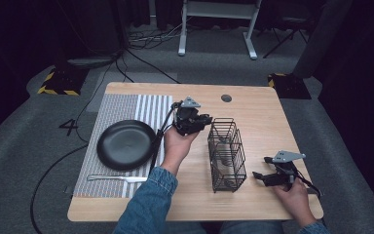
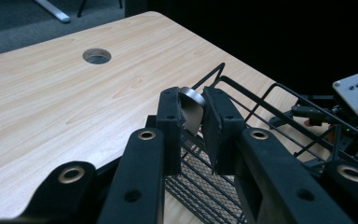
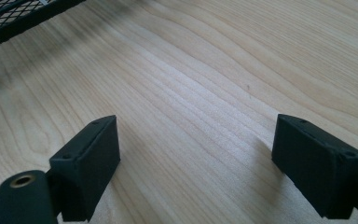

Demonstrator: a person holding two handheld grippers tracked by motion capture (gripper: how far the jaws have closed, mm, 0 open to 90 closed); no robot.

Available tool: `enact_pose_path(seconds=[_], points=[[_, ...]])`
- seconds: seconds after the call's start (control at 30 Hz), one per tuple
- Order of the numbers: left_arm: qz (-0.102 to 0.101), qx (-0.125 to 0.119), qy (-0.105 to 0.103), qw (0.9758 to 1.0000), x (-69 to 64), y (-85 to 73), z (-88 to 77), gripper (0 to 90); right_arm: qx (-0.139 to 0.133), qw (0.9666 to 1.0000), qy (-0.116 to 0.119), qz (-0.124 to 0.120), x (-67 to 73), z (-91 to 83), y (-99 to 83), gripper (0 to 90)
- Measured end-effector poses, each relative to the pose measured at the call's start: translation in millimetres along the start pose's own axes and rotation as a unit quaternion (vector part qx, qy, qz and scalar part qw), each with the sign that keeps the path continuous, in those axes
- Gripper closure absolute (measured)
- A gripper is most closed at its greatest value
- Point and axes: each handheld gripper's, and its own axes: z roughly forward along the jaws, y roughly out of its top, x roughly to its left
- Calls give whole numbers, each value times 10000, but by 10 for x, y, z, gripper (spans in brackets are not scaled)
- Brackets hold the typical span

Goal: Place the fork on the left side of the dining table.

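The left tongs [image 2: 193, 122] pinch a shiny metal handle [image 2: 192, 108] that sticks up out of the basket [image 1: 227, 155], likely to lift it out. The right tongs [image 3: 209, 165] wait wide open over the counter [image 3: 205, 84], right of the basket, holding nothing.

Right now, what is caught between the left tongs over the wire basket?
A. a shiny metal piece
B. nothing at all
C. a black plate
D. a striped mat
A: in the left gripper view, the left tongs are closed on a shiny metal piece, perhaps a utensil handle, just above the wire basket.
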Motion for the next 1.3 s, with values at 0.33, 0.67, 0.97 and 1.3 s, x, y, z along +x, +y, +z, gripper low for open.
enact_pose_path(seconds=[0.33, 0.67, 0.97, 1.3], points=[[83, -130, -75, 9999, -62, 38, -63, 864, 0, 10000, 1, 0, 0, 0, 0, 152], [133, -251, -60, 9996, -129, 137, -214, 865, 0, 10000, 0, 1, 0, 0, 0, 152], [537, -289, -28, 9981, -334, 333, -482, 865, -6, 10000, -10, -10, 3, -1, 0, 155], [713, -422, 34, 9966, -476, 502, -752, 865, -5, 10000, -11, -7, 3, -1, 0, 155]])
